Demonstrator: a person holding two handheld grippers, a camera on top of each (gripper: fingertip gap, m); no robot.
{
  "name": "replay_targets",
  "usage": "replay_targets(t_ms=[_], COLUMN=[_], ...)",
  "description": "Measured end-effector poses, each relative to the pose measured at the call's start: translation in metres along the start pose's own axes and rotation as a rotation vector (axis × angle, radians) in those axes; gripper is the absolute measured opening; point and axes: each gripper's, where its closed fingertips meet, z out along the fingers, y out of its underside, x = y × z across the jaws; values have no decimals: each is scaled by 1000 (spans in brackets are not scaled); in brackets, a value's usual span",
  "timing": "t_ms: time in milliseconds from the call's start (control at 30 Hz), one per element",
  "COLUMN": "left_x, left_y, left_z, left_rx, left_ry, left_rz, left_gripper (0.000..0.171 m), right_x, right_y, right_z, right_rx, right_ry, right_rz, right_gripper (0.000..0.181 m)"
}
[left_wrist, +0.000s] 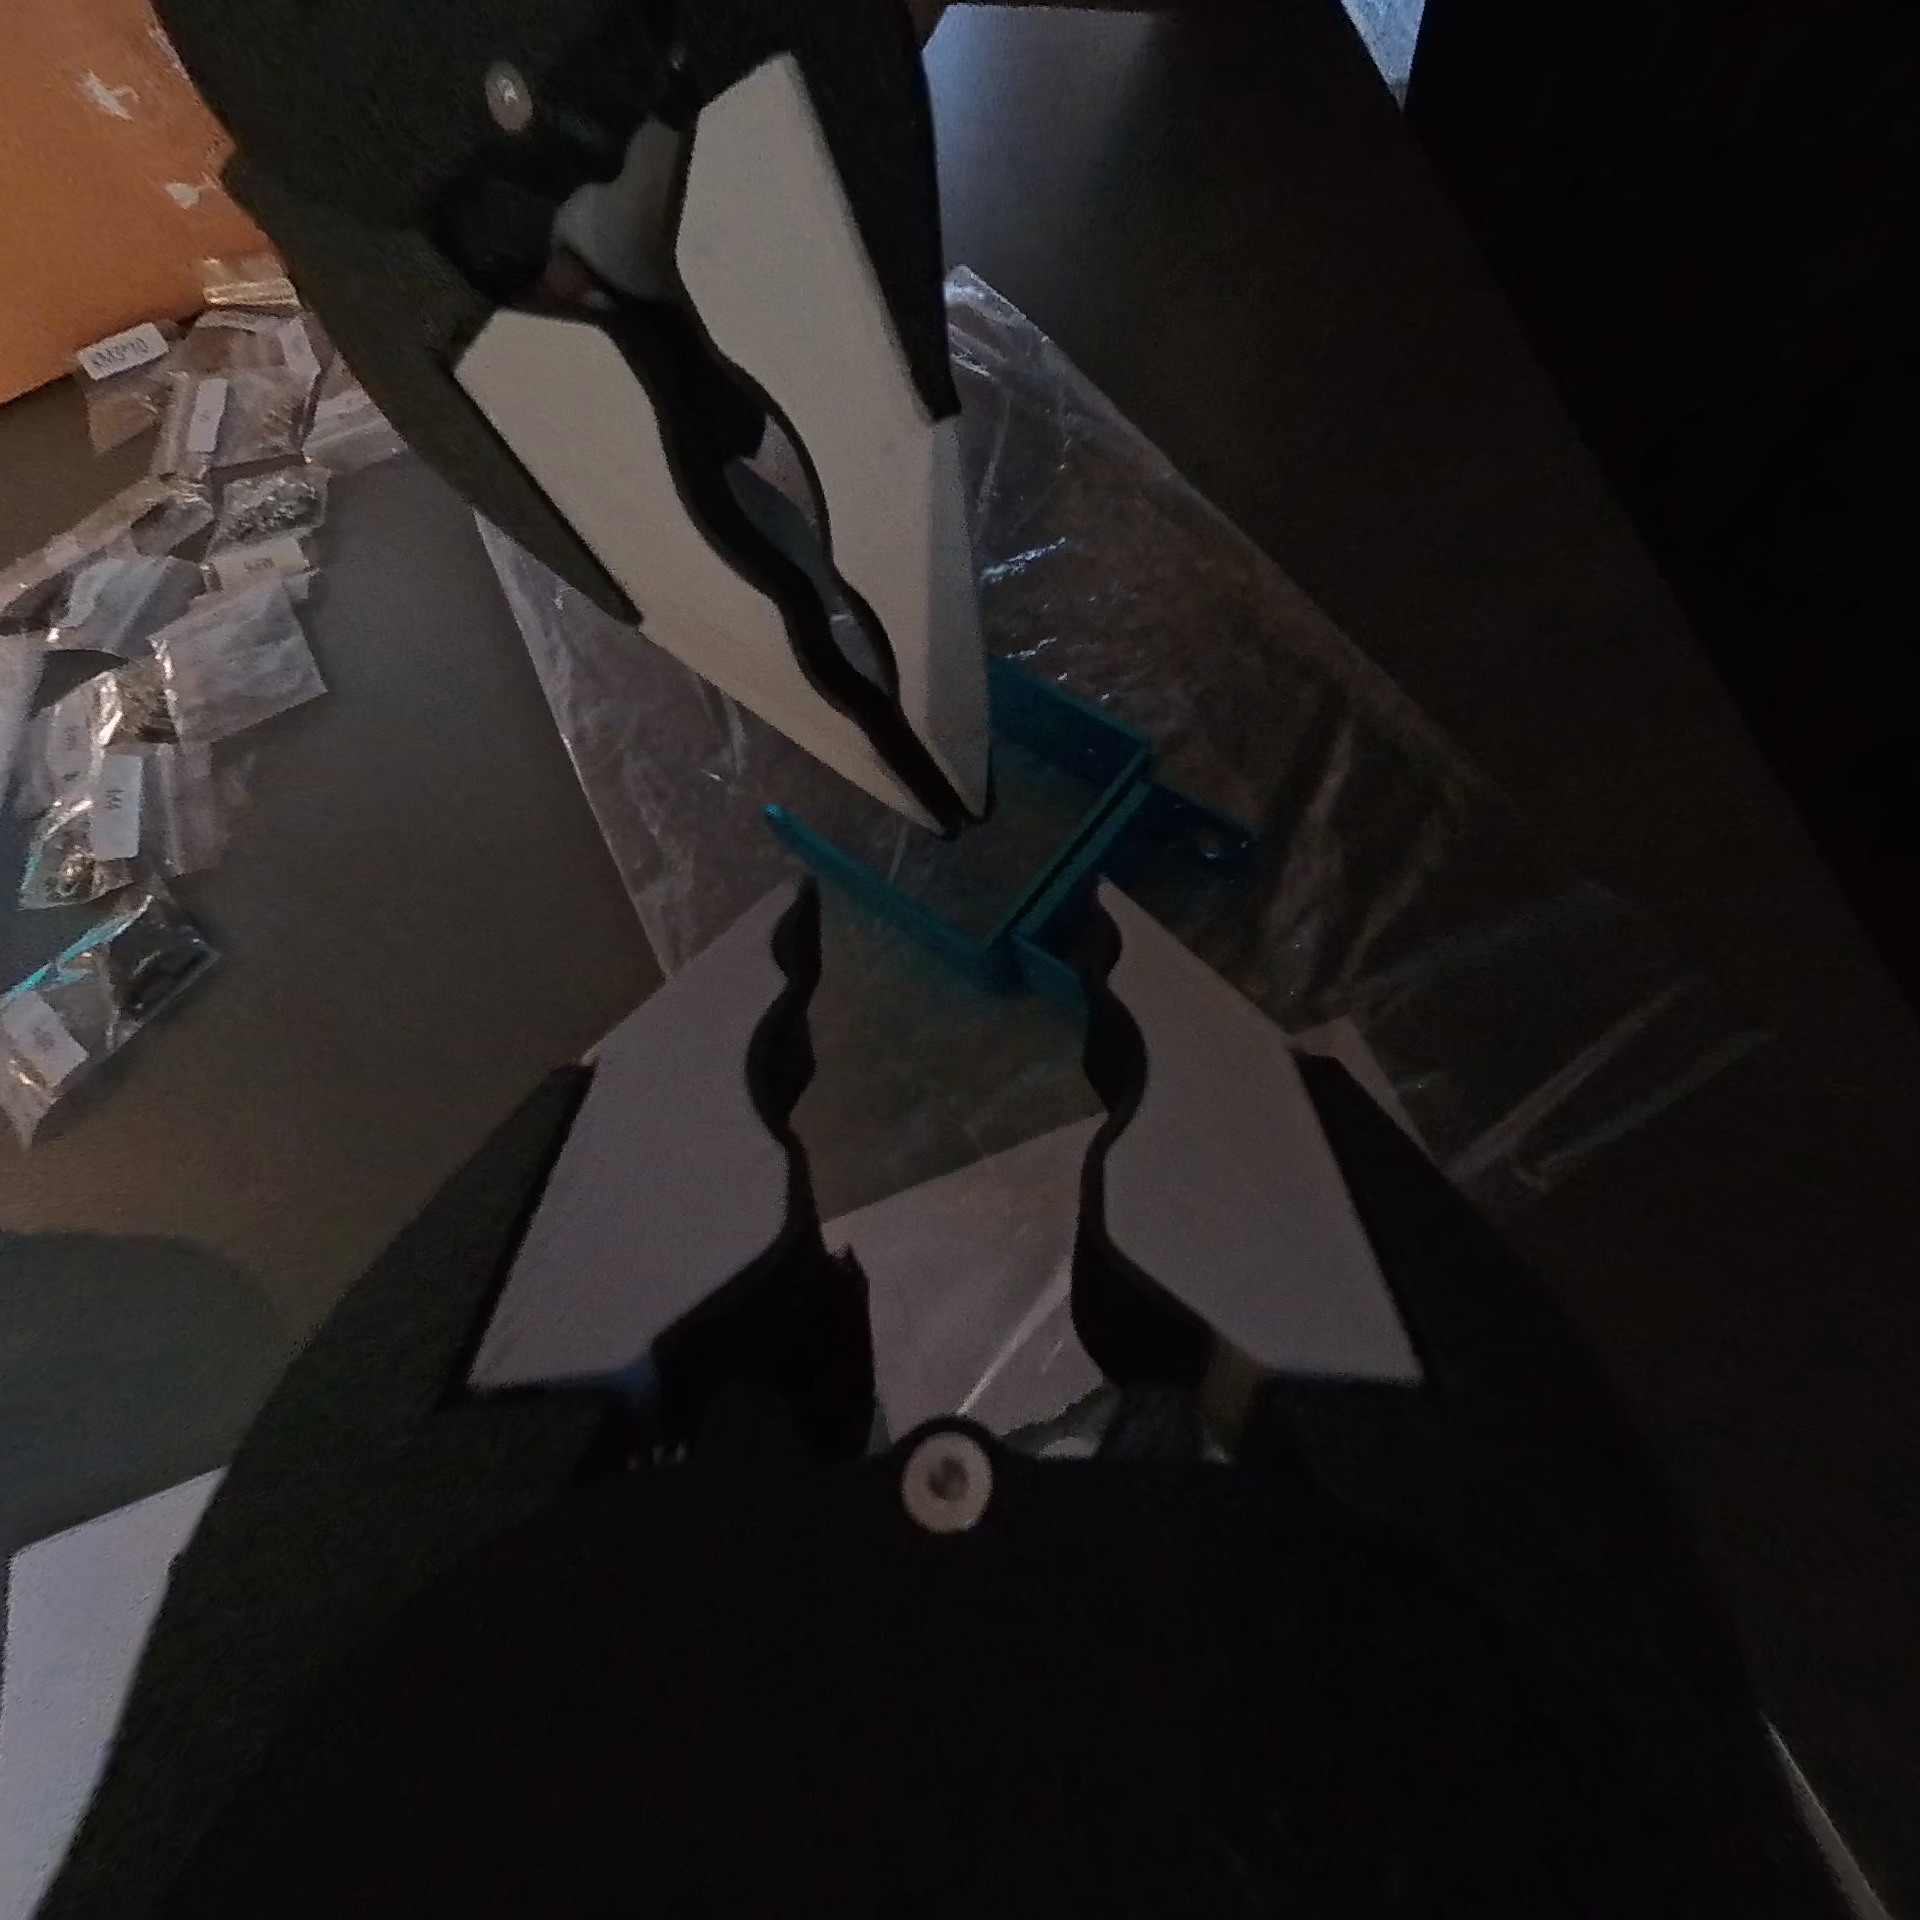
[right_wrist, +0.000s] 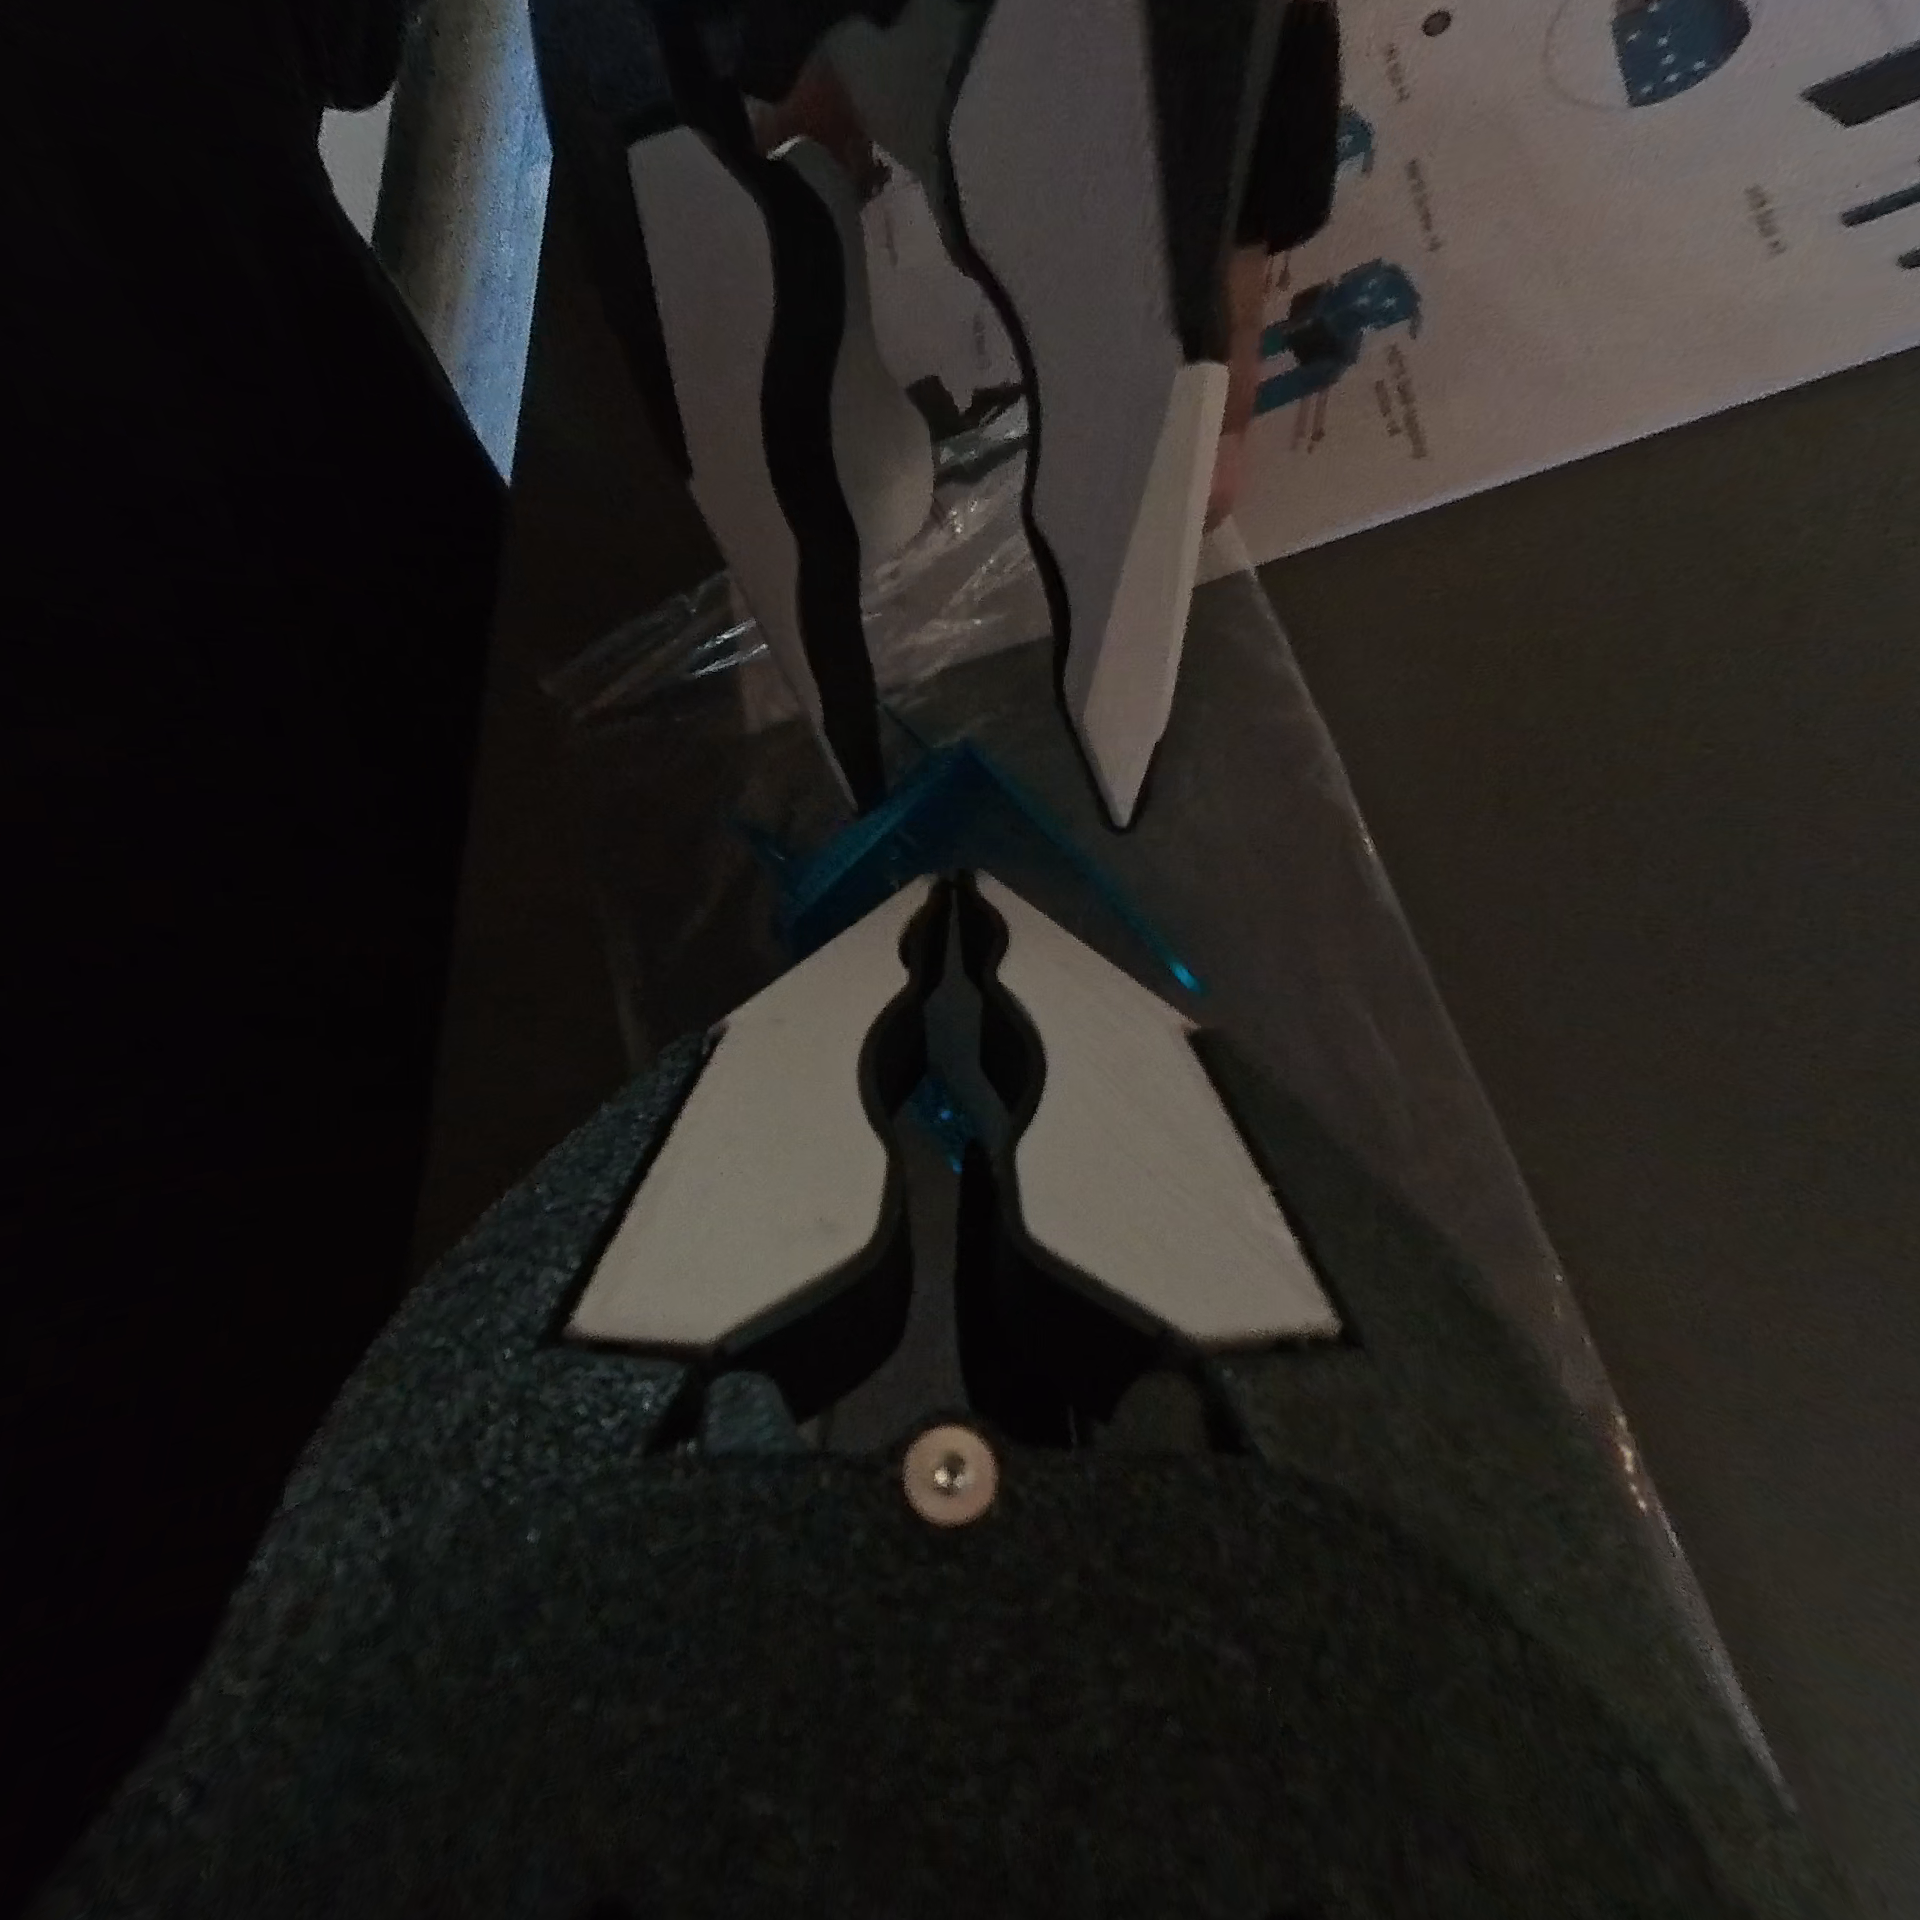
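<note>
teal bracket pinched by right hand-held gripper; left hand-held gripper spread wide beside it

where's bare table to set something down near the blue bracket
Bare dark table lies between the pile of small labelled bags and the clear plastic sheet. In the right wrist view, more bare table below the printed sheet. Crowded at the teal bracket: the right tool is pinched shut at it and the left tool straddles it, open.
</note>
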Motion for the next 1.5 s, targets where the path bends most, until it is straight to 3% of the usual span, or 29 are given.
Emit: replay_targets(t_ms=[467, 633, 800, 1033, 1500], left_x=[6, 9, 13, 16, 15], left_y=[3, -2, -4, 4, 1], left_z=[4, -1, -1, 7, 4], left_rx=[-30, -30, -27, -74, -66], left_ry=[-13, -43, -54, -40, -41], left_rz=[80, 162, 238, 249, 226], left_gripper=[36, 39, 29, 15, 11], right_x=[-3, -4, -5, -5, -2], right_y=[3, 7, 8, 5, 3], right_z=[11, 11, 7, 13, 11], right_rx=[-37, -45, -25, 0, 38], right_ry=[-31, -20, -24, -39, -51], right_rz=[-1, -9, 0, 61, 94], right_gripper=[1, 0, 1, 0, 0])
